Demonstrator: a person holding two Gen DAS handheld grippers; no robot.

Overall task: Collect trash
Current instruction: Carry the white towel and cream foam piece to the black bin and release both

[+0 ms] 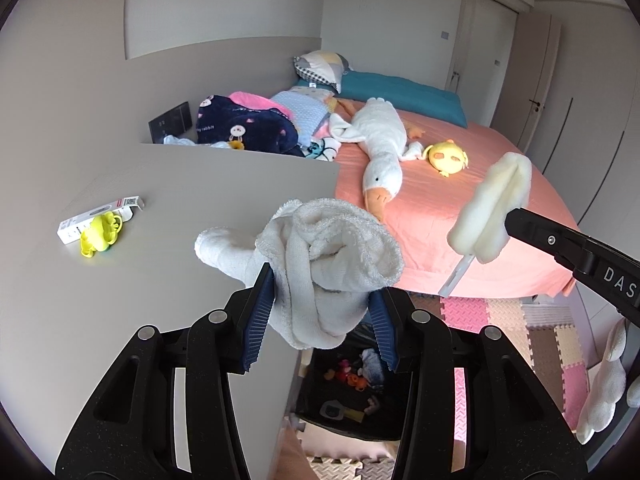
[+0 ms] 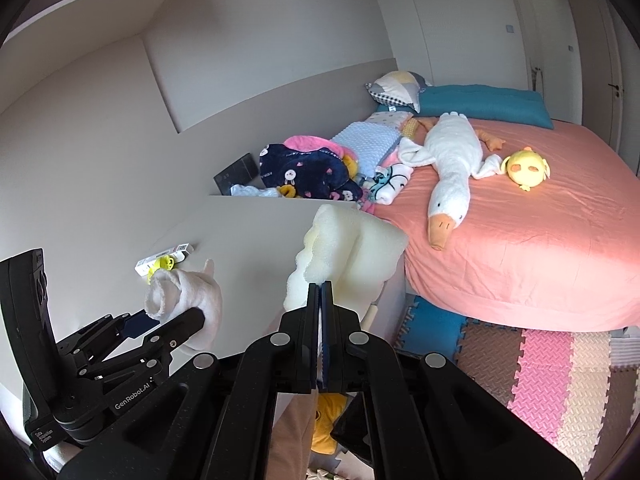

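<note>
A bed (image 1: pixel 460 216) with a salmon-pink sheet fills the right side of the room, and a plush goose (image 1: pixel 380 140) lies along it, beak toward the foot. A grey table (image 1: pixel 160 200) stands against the bed. Above the table's edge, the left gripper (image 1: pixel 322 304) is clamped on a crumpled white cloth (image 1: pixel 320 256), whose bunched bulk stands up out of the jaws while a loose end hangs below. The right gripper (image 2: pixel 320 300), squeezed fully together, pinches a pale foam sponge (image 2: pixel 344 252); its long axis rises upright from the fingers, tilted slightly toward the bed.
</note>
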